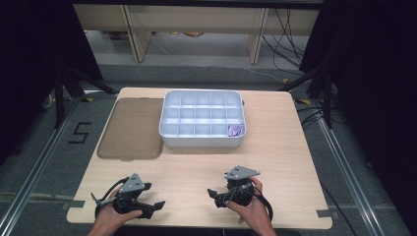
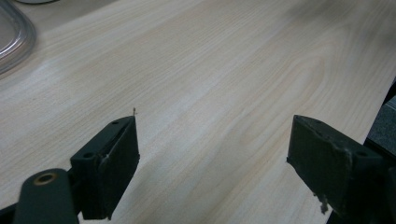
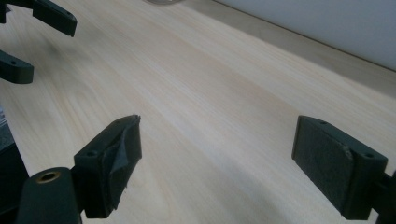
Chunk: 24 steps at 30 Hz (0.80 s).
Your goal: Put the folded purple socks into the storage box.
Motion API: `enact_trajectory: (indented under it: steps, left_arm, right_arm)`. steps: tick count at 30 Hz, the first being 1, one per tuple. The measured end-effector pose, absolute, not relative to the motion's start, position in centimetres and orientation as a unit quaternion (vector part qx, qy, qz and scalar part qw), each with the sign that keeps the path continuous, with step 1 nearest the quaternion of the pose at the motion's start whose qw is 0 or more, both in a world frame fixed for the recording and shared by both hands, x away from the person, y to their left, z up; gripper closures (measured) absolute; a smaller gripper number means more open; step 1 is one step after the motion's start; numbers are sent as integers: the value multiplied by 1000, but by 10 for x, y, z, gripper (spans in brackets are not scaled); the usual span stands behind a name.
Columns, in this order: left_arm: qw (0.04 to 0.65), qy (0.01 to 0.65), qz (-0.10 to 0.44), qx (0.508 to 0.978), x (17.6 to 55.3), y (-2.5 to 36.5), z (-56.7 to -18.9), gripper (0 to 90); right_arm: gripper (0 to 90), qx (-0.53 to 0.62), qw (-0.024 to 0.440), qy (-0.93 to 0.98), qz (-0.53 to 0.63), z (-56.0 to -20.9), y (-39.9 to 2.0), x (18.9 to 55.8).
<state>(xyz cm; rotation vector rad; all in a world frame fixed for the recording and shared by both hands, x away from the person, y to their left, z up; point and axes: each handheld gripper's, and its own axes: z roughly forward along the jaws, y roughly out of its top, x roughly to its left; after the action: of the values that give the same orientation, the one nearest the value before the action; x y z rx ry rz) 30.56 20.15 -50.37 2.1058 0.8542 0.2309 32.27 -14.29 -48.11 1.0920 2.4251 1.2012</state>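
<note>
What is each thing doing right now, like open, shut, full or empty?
Left gripper: open, holding nothing.
Right gripper: open, holding nothing.
White box: open, nearly empty.
Purple thing: lying in the box's near right corner compartment.
Lid: off, flat beside the box.

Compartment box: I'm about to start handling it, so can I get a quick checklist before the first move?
1. Left gripper open and holding nothing: ok.
2. Right gripper open and holding nothing: ok.
3. Compartment box uncovered, its lid lying flat on the table beside it: ok.
4. Purple item sits inside the box's near right corner compartment: ok.
5. Bare table between the grippers and the box: ok.
6. Other compartments hold anything: cannot tell for sure; they look empty from the high view.
</note>
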Motion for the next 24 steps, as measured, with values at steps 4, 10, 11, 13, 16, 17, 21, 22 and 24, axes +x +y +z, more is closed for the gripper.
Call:
enact_trajectory:
  steps: [4,10,11,13,16,17,21,22,24]
  left_arm:
    - [416,347,85,836,305,201,-504,159]
    - [425,347,90,831,304,199,-505,159]
    - [420,343,90,835,304,200,-504,159]
    - [420,343,90,835,305,199,-505,159]
    - [419,341,90,837,304,199,-505,159]
    - [420,341,89,836,304,199,-505,159]
    - [416,338,90,839,304,199,-505,159]
    - [421,342,88,835,304,198,-506,159]
    - [411,336,89,843,304,200,-505,159]
  right_arm:
    - [162,372,115,829,402,-484,-146,318]
    - [165,382,115,827,397,-487,-149,311]
    - [165,382,119,826,397,-488,-150,309]
    - [164,388,114,821,403,-489,-152,307]
    - [165,386,115,822,401,-489,-155,304]
    - [167,387,111,824,399,-490,-156,303]
    - [170,375,114,832,393,-492,-155,301]
    - [169,376,112,833,391,-493,-155,301]
    - [170,376,108,834,389,-494,-155,301]
